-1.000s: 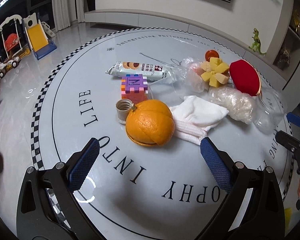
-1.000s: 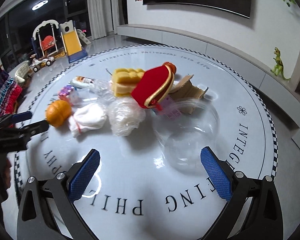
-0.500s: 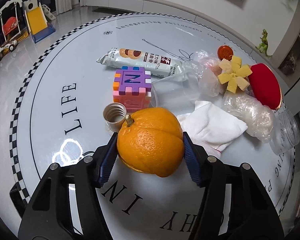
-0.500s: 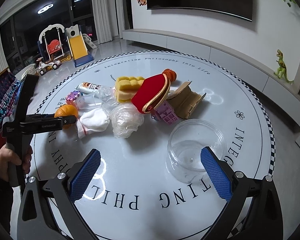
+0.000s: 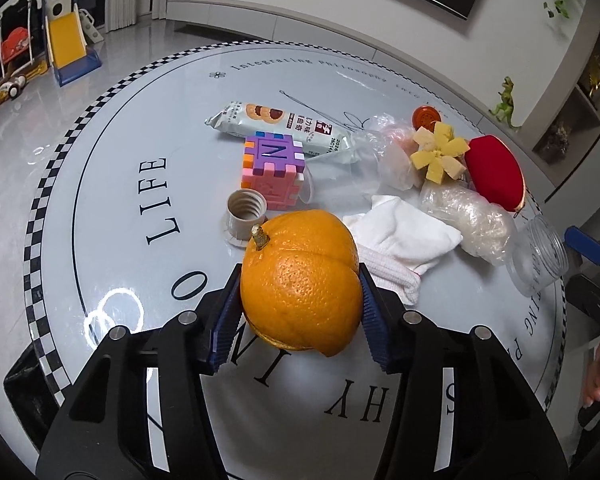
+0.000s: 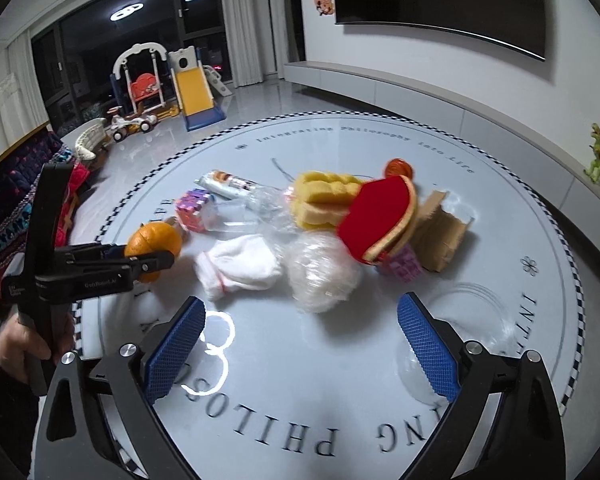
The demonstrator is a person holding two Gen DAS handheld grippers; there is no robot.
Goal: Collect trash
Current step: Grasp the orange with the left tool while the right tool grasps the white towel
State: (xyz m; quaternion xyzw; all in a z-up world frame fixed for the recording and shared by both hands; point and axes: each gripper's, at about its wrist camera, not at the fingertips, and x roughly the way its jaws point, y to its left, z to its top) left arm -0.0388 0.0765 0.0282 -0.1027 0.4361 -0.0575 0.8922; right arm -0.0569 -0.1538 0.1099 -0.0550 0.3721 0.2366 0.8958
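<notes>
An orange [image 5: 296,264] with a short stem sits between the blue pads of my left gripper [image 5: 300,280], just over the round white table [image 5: 120,208]. The jaws are closing and both pads press its sides. From the right wrist the same orange [image 6: 156,240] shows at the left, in the left gripper [image 6: 152,260] held by a hand. My right gripper [image 6: 300,308] hovers open over the table's near side with nothing between its pads. A snack wrapper [image 5: 284,126], crumpled plastic film [image 5: 468,216] and a piece of cardboard [image 6: 440,232] lie in the pile.
Around the orange lie a grey threaded cap [image 5: 246,212], a foam cube [image 5: 272,168], a white sock [image 5: 400,236], a yellow sponge [image 5: 440,152] and a red cushion-like thing [image 5: 496,172]. A clear jar [image 6: 460,320] lies near my right gripper. Toys stand on the floor beyond.
My left gripper went from wide open in front of the orange to closed around it. The right gripper swung a little, with the pile nearer in its view, and stayed open.
</notes>
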